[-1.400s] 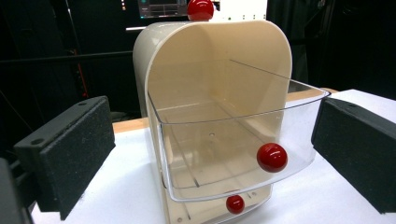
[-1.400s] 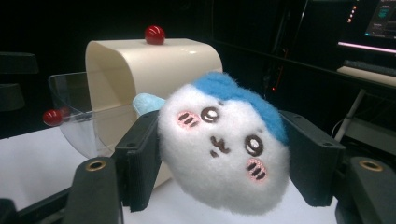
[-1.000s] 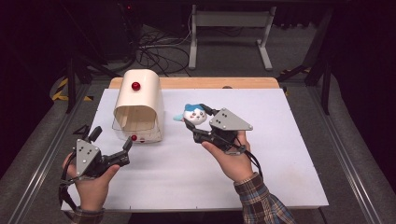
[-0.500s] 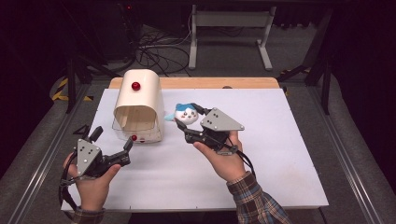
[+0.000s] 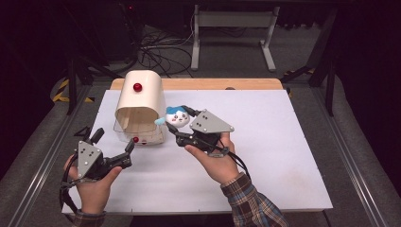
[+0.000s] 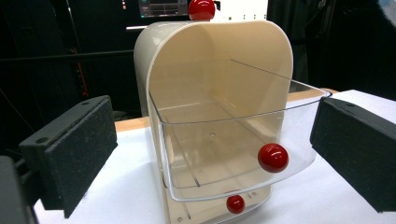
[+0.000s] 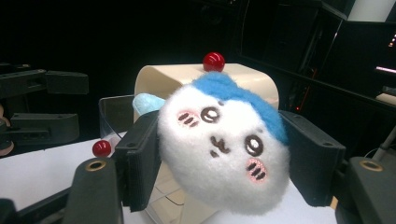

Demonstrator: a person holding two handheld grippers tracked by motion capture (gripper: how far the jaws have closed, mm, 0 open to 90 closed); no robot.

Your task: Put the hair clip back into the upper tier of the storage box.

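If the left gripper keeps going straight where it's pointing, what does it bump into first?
Most likely the clear drawer pulled out of the cream box. The open left gripper looks straight at the drawer's front with the red knob. How far off it is, I can't tell.

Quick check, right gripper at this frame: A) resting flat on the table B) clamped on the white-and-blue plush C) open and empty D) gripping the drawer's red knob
B: in the right gripper view the plush toy sits squeezed between the two black pads, and in the high view the right gripper holds it beside the cream box, not on the red knob.
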